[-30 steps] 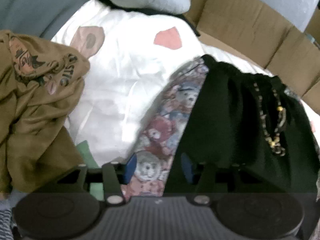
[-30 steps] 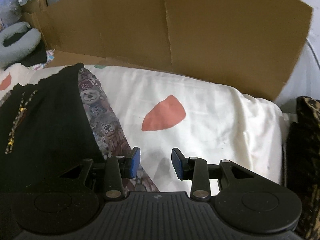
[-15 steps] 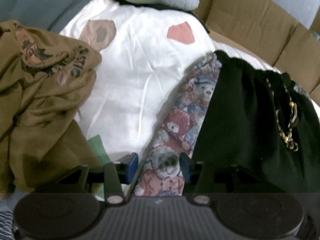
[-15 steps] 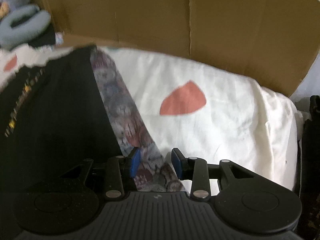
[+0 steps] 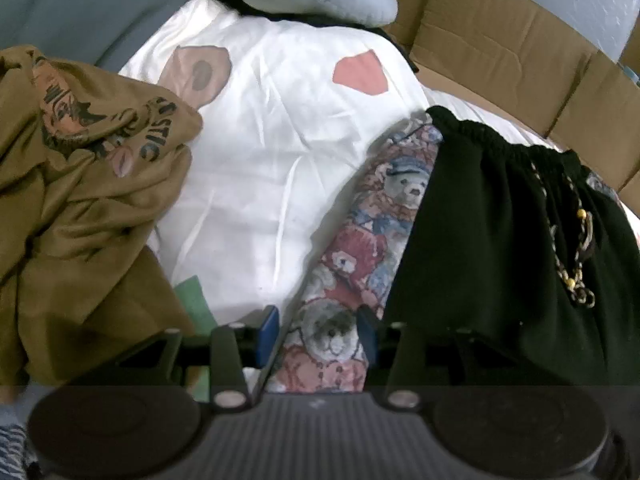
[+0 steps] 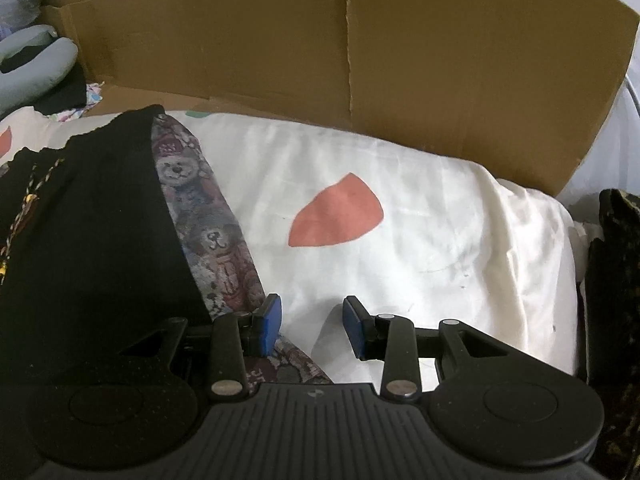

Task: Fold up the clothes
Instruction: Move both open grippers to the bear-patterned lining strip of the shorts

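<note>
We hold the left gripper (image 5: 318, 334) astride the teddy-bear fabric (image 5: 372, 240) edging the black garment (image 5: 492, 240) on the white sheet (image 5: 260, 152), jaws just closing, pads not yet pressing; our right gripper (image 6: 312, 326) stands released beside that fabric's other edge.
</note>
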Demonstrator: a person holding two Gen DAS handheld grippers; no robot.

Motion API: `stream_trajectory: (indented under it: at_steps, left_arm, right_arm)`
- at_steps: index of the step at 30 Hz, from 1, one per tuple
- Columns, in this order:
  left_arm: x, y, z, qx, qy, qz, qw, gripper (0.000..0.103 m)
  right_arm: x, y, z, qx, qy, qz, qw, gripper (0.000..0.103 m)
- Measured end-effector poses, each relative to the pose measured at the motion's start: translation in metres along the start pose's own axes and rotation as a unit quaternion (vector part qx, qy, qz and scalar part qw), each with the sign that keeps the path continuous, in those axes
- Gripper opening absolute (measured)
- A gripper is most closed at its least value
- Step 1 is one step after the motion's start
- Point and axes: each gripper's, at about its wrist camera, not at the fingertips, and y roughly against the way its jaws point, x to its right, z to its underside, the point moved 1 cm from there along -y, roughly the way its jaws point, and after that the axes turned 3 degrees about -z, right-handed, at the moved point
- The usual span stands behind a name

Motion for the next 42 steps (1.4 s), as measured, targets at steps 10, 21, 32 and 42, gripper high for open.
stream_trajectory:
  at_steps: [10,21,32,42]
  left_arm:
    - [-0.003,-0.001,0.002,-0.001,0.002,-0.007,1.0,0.045]
    - [-0.006,0.0,0.007,-0.002,0.001,-0.011,0.9999,0.045]
    - [-0.007,0.001,0.009,0.0,-0.001,-0.011,0.9999,0.045]
    - [-0.007,0.002,0.01,0.001,-0.007,-0.008,0.9999,0.045]
  right_arm:
    - [-0.011,0.0,0.005,0.008,0.003,-0.005,1.0,0.041]
    - [-0.022,0.01,0.012,0.02,0.027,-0.013,0.999,0.04]
    - [-0.028,0.011,0.023,0.015,0.055,-0.022,0.998,0.034]
    - [-0.025,0.015,0.017,0.017,0.053,-0.041,0.998,0.031]
